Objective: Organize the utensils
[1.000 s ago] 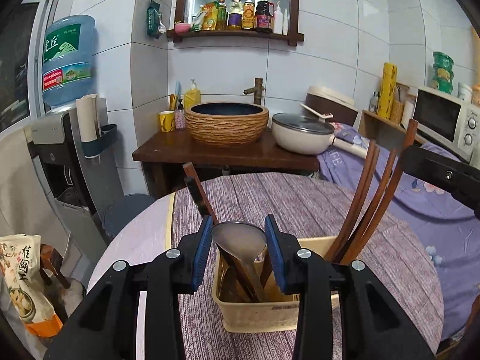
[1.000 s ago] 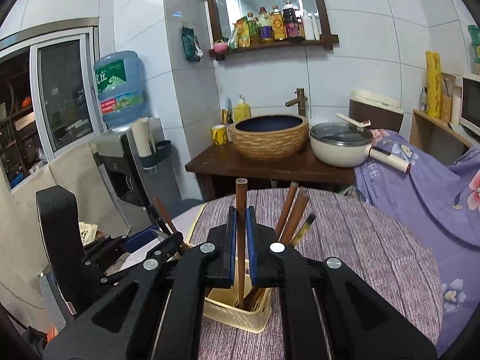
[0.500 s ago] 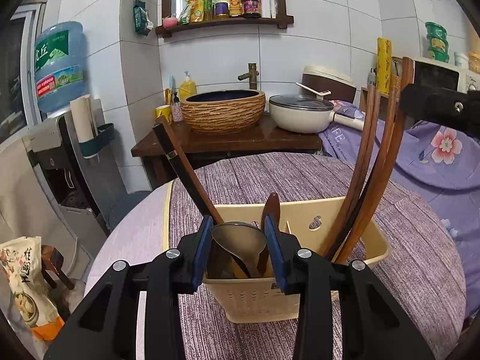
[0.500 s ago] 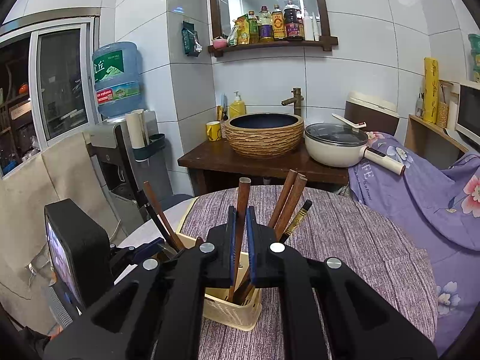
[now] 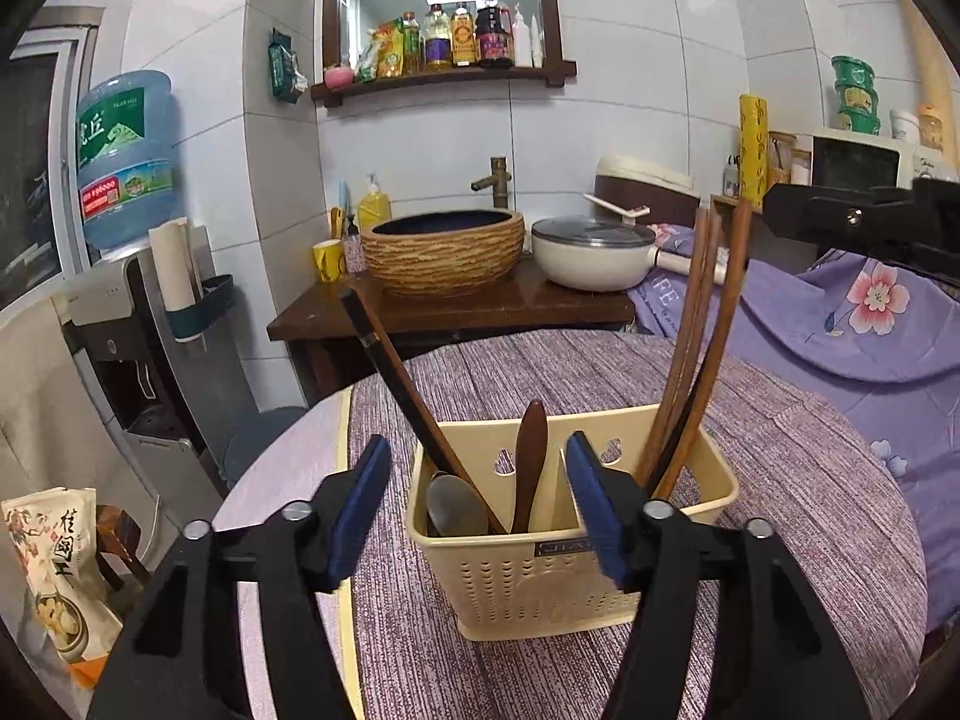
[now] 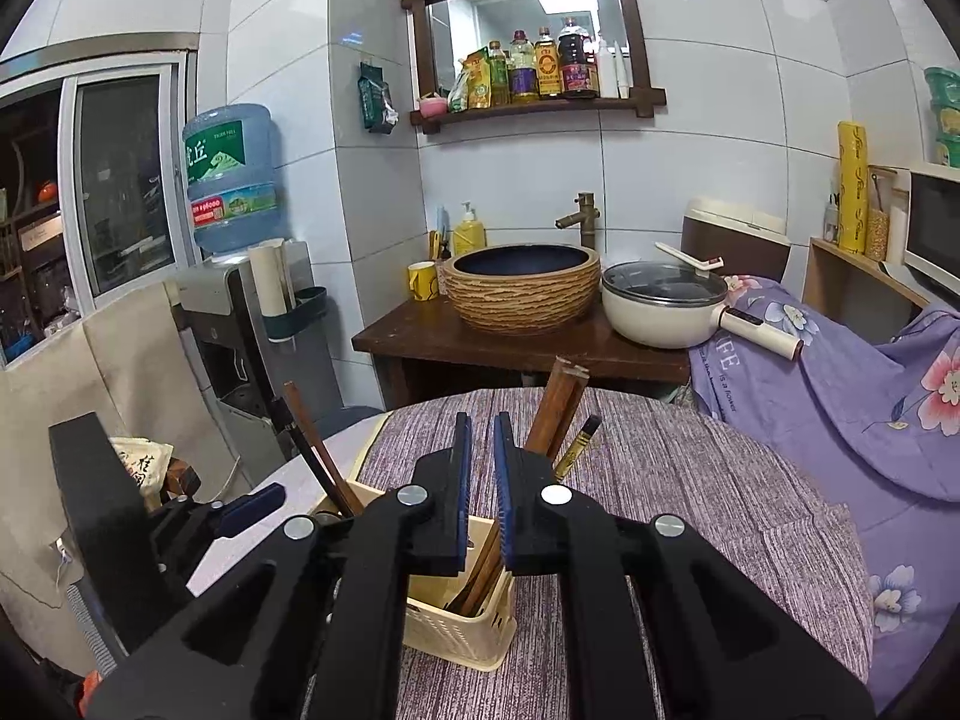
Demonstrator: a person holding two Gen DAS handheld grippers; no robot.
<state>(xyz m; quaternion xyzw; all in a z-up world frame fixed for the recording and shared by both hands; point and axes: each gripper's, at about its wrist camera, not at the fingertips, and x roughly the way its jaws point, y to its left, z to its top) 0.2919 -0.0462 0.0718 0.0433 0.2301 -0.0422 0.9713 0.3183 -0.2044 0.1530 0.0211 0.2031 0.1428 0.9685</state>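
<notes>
A cream plastic utensil basket stands on the round table with the purple striped cloth. In it lean a metal spoon, a dark ladle handle, a small wooden spoon and several wooden chopsticks. My left gripper is open, its blue pads either side of the basket's front, holding nothing. My right gripper is above the basket, jaws slightly apart with nothing between them. The chopsticks stand free beyond it.
Behind the table is a dark wooden counter with a woven basin, a yellow mug and a white pot. A water dispenser stands at the left. A purple floral cloth covers things at the right.
My left gripper let go of the metal spoon, opened wide and drew back. My right gripper released the wooden chopstick into the basket and its jaws parted slightly.
</notes>
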